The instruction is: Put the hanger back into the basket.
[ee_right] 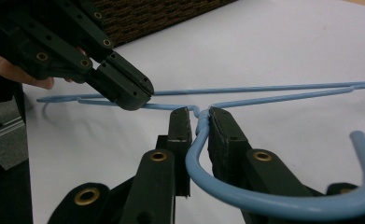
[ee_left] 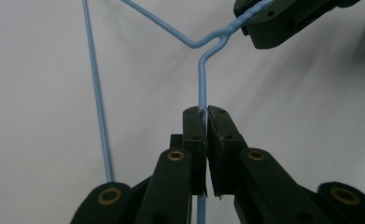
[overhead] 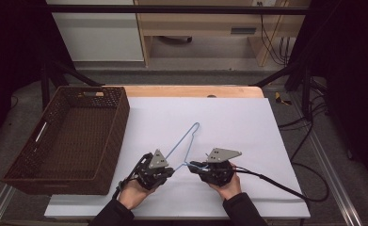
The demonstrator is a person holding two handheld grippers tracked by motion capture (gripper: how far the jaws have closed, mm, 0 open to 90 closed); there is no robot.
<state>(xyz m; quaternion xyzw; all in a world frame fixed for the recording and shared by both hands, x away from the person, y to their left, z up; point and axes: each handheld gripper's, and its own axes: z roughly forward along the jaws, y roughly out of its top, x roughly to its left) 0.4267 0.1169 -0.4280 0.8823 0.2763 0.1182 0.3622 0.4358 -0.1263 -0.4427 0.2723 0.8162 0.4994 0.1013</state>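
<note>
Blue wire forms the hanger (overhead: 184, 143), which lies low over the white table cover (overhead: 247, 122) near the person's edge, just right of the brown woven basket (overhead: 68, 136). Both grippers have it. The left gripper (ee_left: 203, 114) has its jaws pressed together on the wire of one shoulder arm, a little below the bend where the arms meet. The right gripper (ee_right: 200, 116) has its jaws pinching the twisted neck, with the hook curling back beside its jaws. In the high view the left gripper (overhead: 170, 170) and right gripper (overhead: 196, 165) sit close together with the hanger's far corner pointing away from the person. By my judgement the grasp is complete, but the move itself is not: the basket is empty, and the hanger has yet to be carried anywhere, most likely leftward into it.
</note>
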